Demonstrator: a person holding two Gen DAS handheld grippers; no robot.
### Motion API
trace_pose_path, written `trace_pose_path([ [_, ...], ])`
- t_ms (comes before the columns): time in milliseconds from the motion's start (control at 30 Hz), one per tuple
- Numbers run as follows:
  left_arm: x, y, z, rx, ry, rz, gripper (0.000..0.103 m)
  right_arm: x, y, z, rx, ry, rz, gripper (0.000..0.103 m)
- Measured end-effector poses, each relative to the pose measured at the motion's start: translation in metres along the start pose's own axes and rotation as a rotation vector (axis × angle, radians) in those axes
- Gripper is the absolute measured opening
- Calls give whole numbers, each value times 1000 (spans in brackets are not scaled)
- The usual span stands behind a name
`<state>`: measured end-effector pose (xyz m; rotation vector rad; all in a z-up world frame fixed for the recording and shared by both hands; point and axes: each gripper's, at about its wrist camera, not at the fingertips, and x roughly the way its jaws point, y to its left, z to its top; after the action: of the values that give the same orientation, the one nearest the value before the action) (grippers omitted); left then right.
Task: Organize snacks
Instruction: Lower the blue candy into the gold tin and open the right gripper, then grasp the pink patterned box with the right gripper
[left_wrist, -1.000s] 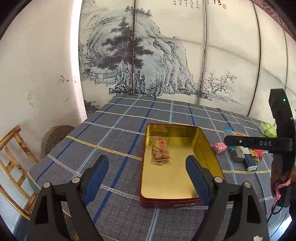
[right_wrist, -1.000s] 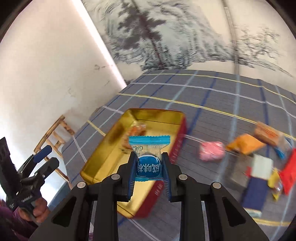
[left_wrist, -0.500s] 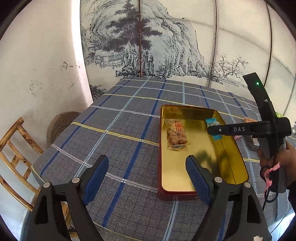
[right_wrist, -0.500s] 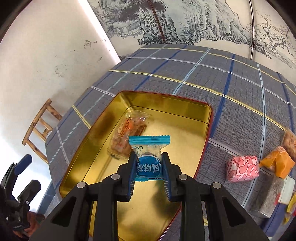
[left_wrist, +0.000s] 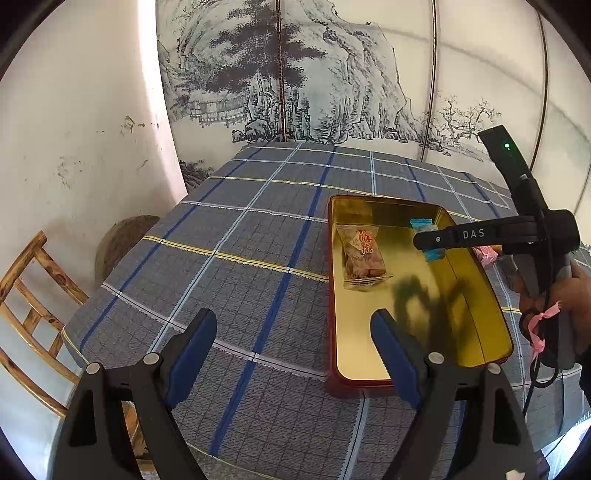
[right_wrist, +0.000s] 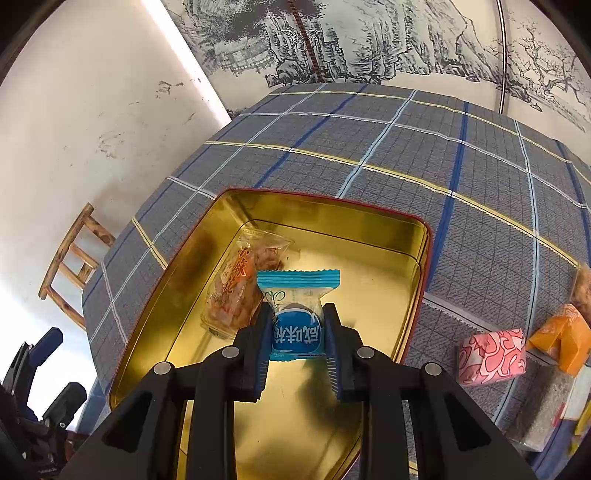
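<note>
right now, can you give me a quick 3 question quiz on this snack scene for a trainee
1. True or false: the right gripper is shut on the blue-wrapped candy.
2. Which snack already lies in the gold rectangular tin?
A. the clear packet of brown twists with red lettering
B. the pink patterned wrapped sweet
C. the orange wrapped sweet
3. Fill in: the left gripper is ____ and holds nothing.

Key: 1 true; 2 A; 3 open
</note>
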<state>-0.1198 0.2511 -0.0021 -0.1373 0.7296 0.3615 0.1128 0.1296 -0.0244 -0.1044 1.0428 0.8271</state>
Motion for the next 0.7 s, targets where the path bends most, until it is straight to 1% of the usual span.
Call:
trace_pose_path([
  [133,2,1,-1,-4,4,-1,82,3,2,4,0,-3,0,27],
  [267,5,3,-1,-6,11,1,82,1,1,6,9,-30,15,29],
  [367,4,3,-2,-5,10,3,82,-10,-5,5,31,-74,40,29],
  [467,4,3,-2,-9,8,-1,83,-37,-21,-4,55,-137,55,30],
  [533,4,3,-1,-10,4,-6,83,-58,-38,-15,62,-168,37,31],
  [567,4,2,-1,-9,5,-9,83,-67,-46,-21,59,-170,23,31],
  [600,4,1,0,-7,6,-14,83,-75,-56,-27,49,-162,-7,33],
  [700,1,-6,1,8,-4,-38,83,-84,-81,-42,2,-86,-91,36],
])
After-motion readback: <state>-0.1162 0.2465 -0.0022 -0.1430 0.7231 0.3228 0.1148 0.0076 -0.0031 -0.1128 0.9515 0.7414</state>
